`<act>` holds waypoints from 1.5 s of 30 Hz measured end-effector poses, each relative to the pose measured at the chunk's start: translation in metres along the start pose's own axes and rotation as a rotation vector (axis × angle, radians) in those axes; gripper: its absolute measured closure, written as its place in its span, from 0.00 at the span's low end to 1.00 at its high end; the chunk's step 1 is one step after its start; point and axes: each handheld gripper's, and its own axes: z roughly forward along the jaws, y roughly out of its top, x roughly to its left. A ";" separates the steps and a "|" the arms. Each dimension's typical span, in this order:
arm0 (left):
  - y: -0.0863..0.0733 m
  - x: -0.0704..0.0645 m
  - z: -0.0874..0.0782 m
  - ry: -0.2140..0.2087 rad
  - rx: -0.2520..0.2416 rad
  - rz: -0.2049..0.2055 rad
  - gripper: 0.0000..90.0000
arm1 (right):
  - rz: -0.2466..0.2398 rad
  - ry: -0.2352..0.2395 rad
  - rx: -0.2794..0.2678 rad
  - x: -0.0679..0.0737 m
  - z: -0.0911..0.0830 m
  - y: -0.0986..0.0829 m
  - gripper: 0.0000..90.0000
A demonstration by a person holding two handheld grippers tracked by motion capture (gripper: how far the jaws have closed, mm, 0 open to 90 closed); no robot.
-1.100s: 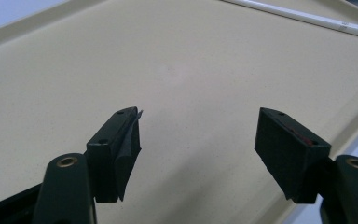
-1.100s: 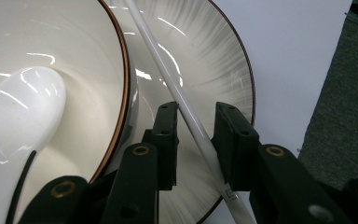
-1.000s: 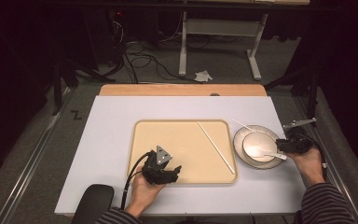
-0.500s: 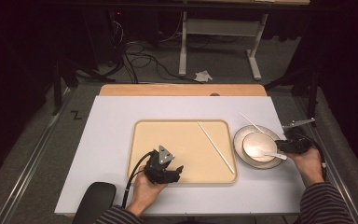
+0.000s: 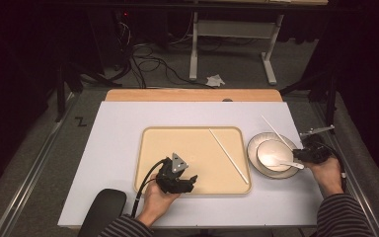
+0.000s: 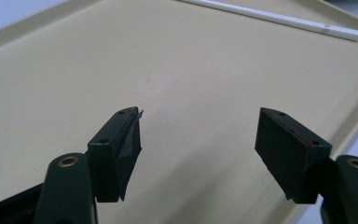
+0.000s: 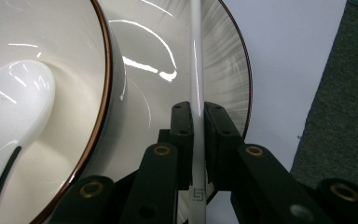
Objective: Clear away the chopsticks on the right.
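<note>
A beige tray [image 5: 177, 143] lies in the middle of the white table. One white chopstick [image 5: 228, 155] rests slantwise on the tray's right side, and it crosses the top of the left gripper view [image 6: 279, 18]. My left gripper [image 5: 190, 180] hovers low over the tray's [image 6: 74, 70] near part, open [image 6: 200, 116] with nothing between its jaws. My right gripper [image 5: 301, 154] is shut [image 7: 197, 109] on a second white chopstick [image 7: 196, 56], which runs out over the plate's rim [image 5: 275, 129].
Right of the tray sits a brown-rimmed plate [image 5: 251, 148] [image 7: 158, 51]. On it stands a white bowl [image 5: 271, 150] [image 7: 103, 84] with a white spoon [image 5: 291, 164] [image 7: 14, 107] in it. A wooden strip [image 5: 192, 95] edges the table's far side.
My left gripper has drifted a little to the right over the tray. The right gripper and its chopstick have hardly moved.
</note>
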 end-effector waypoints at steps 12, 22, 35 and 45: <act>0.004 -0.003 0.005 -0.021 -0.001 0.020 0.35 | 0.013 -0.013 0.012 0.000 0.000 -0.001 0.95; 0.006 -0.004 0.008 -0.027 -0.001 0.028 0.35 | 0.033 -0.015 0.016 -0.001 -0.002 -0.003 0.95; 0.007 -0.003 0.009 -0.029 -0.001 0.027 0.35 | 0.032 -0.031 -0.090 0.009 -0.029 -0.007 0.95; 0.008 -0.003 0.009 -0.034 -0.004 0.029 0.36 | 0.055 -0.007 -0.182 0.017 -0.060 -0.013 0.95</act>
